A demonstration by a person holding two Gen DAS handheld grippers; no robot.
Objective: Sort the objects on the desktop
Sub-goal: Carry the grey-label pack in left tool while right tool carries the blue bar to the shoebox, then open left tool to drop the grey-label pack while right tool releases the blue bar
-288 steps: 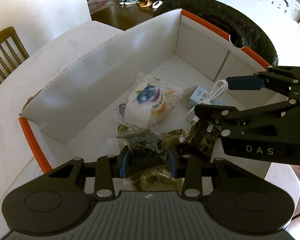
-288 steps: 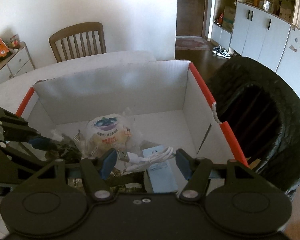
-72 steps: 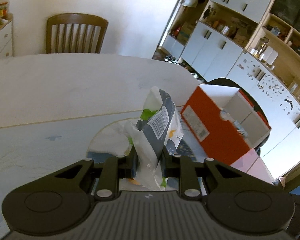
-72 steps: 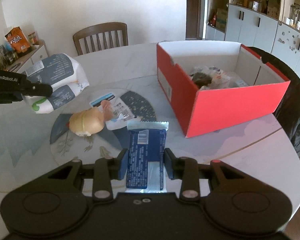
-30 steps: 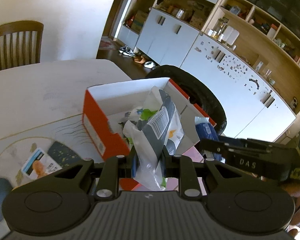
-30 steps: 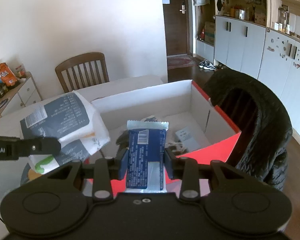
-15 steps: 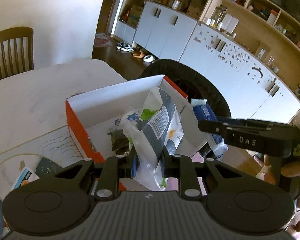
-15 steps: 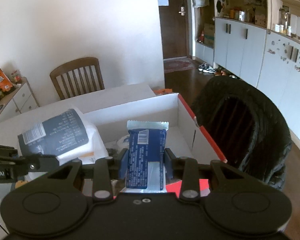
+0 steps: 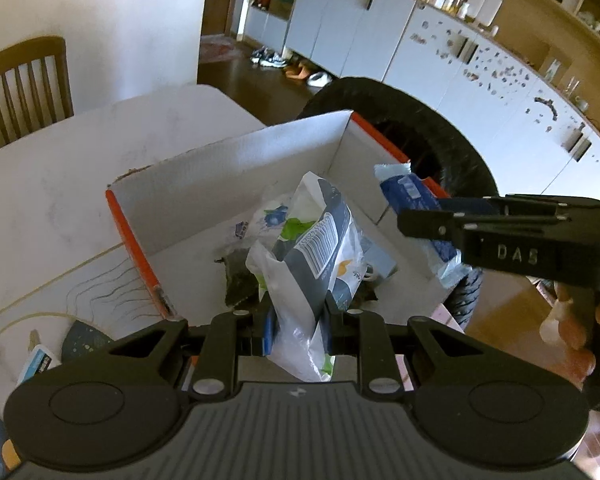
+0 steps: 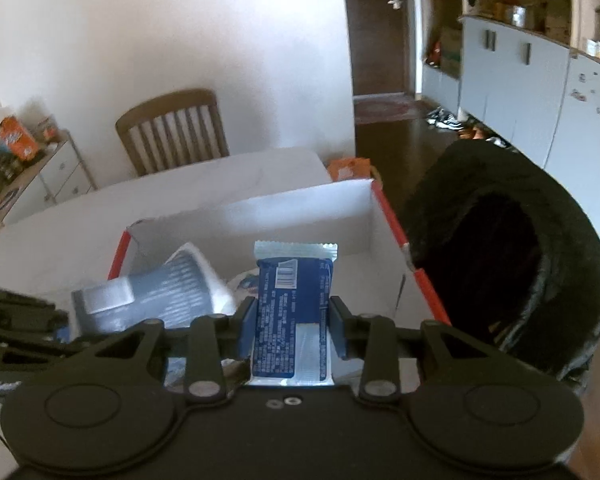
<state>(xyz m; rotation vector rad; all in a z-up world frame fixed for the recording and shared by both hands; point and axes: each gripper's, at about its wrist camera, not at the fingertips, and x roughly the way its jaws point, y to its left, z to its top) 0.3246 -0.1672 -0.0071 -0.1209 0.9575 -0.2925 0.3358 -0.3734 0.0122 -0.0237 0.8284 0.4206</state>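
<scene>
Above the table's (image 9: 60, 184) red box (image 9: 132, 236), left gripper (image 9: 296, 326) fingers clamp a white-grey bag (image 9: 316, 256); right gripper (image 10: 292, 328) fingers clamp a blue packet (image 10: 292, 320)

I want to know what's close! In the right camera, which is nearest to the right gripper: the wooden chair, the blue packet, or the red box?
1. Blue packet, clamped in the right gripper.
2. Red box, just below and ahead.
3. Wooden chair, across the table by the wall.

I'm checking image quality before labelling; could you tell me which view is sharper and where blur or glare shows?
Left wrist view: sharp, the bag's barcode crisp, cabinets bent by fisheye. Right wrist view: softer, the bag smeared by motion, the blue packet fairly clear, the wall glaring.
</scene>
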